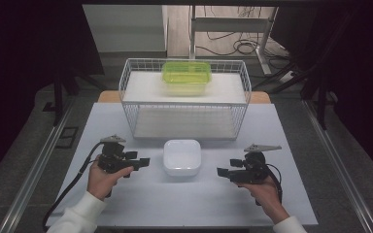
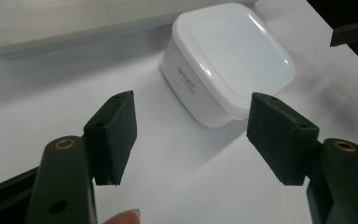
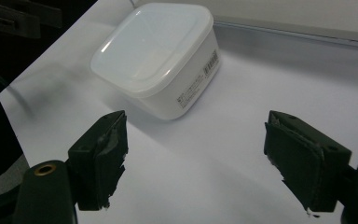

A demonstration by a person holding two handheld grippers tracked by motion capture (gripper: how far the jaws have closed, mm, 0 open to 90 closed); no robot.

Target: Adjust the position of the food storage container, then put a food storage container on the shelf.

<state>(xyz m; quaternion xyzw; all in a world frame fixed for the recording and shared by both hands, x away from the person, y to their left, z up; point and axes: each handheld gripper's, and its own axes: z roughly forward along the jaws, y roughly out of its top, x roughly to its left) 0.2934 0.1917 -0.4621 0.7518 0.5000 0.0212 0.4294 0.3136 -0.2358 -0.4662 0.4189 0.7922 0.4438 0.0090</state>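
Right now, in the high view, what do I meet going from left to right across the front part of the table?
Left hand-held gripper → white lidded box → right hand-held gripper.

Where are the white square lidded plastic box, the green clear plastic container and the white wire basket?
white square lidded plastic box [image 1: 181,156], high view, middle of its lid
green clear plastic container [image 1: 186,73], high view, centre of its lid
white wire basket [image 1: 184,103], high view, front top rim
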